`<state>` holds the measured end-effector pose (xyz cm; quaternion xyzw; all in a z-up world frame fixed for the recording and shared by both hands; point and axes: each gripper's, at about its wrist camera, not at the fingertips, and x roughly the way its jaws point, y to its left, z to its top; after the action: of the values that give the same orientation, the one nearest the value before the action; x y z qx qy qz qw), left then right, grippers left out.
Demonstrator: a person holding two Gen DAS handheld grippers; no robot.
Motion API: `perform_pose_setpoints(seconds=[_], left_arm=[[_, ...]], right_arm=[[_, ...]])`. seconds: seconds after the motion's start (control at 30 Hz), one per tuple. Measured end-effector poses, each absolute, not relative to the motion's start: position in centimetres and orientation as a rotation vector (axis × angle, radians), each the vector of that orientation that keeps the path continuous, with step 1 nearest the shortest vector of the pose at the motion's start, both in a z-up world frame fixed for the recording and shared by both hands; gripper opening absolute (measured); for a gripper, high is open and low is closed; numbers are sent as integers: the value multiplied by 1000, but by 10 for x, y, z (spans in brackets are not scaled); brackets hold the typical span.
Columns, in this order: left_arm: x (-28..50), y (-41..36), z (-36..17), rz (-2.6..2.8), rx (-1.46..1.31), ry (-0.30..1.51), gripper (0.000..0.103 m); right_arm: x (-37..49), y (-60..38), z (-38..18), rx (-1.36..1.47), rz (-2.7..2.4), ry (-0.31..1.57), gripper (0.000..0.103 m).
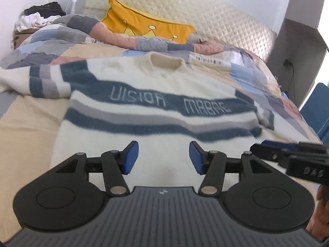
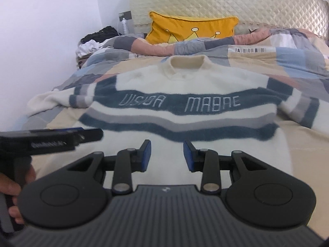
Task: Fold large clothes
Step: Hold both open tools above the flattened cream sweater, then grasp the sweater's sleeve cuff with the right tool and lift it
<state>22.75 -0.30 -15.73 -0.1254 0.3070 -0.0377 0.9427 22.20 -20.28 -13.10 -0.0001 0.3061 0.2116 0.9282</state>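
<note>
Bed point(image 2: 304, 144) carries one cream sweater point(image 2: 185, 86) with teal and grey stripes, spread flat and face up, both sleeves out sideways, below one yellow cushion point(image 2: 193, 28). Folding looks not yet begun. Next, I judge, each of the two tongs, left tongs point(image 1: 163, 157) and right tongs point(image 2: 167, 156), both released and grasping nothing over the hem, must pinch a sleeve or side edge.

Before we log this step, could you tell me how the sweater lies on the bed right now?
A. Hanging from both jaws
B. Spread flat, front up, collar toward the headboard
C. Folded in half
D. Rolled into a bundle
B: the sweater lies spread out with its lettering up and its collar toward the headboard.
</note>
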Motion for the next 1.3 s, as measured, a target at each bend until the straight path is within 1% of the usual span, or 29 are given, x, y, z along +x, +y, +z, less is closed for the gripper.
perform_pose_setpoints(seconds=[0.13,0.27,0.47,0.7,0.8,0.87,1.03,1.13,1.2,1.23,1.27,1.3], left_arm=[[217,-12,-163,-68,-245,659,60],[219,-13,-167,-49,-252,673,60],[232,-6,-177,-8,-276,711,60],[255,-1,-187,-4,-310,737,60],[260,0,-190,-3,-315,744,60],[262,2,-192,-6,-336,749,60],[270,6,-195,-6,-357,748,60],[273,6,-197,-9,-369,745,60],[275,6,-198,-12,-375,745,60],[275,6,-198,-14,-376,745,60],[277,5,-199,-15,-374,747,60],[276,5,-199,-15,-373,748,60]], right_arm=[[210,-214,-129,-54,460,603,37],[220,-229,-143,9,455,626,37],[245,-245,-164,57,311,742,37],[290,-319,-156,183,67,638,37],[301,-367,-158,284,-63,603,37],[302,-396,-161,379,-130,586,39],[298,-471,-177,663,-284,524,40],[290,-500,-188,751,-381,504,40],[284,-518,-198,862,-415,494,50],[281,-526,-206,938,-423,480,66],[279,-532,-212,996,-428,464,77],[276,-535,-218,1046,-441,449,77]])
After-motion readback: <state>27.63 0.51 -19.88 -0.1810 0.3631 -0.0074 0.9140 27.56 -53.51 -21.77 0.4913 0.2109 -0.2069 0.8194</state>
